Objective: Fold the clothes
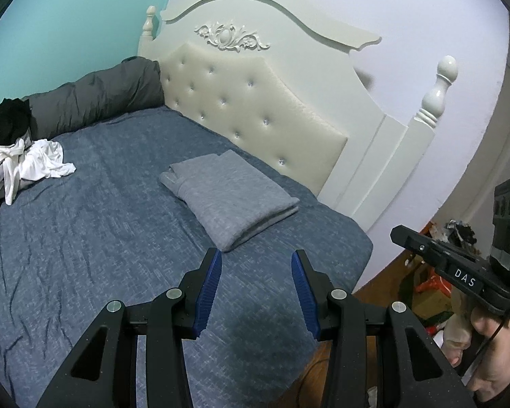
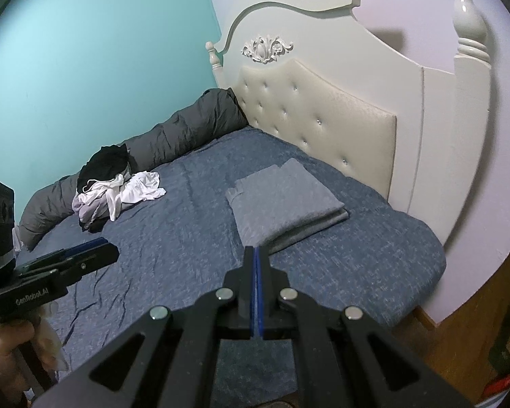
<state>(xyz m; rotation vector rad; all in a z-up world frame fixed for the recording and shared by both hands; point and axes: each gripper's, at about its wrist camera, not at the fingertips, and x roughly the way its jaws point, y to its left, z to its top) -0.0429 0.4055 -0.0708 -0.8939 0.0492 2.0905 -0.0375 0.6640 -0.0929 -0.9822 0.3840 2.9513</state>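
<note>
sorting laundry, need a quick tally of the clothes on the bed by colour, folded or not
Grey folded knit garment: 1
White crumpled garments in the pile: at least 1, exact number unclear
Black crumpled garment on the pile: 1
Total: at least 3

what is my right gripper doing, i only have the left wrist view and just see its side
observer: The right gripper is shut, pads pressed together with nothing between them.
operator: where is it pointing
observer: At the near edge of the folded grey garment.
operator: does the clothes pile go on past my left edge
observer: Only a little. The unfolded pile ends there, but the rolled grey duvet runs on past it along the teal wall.
</note>
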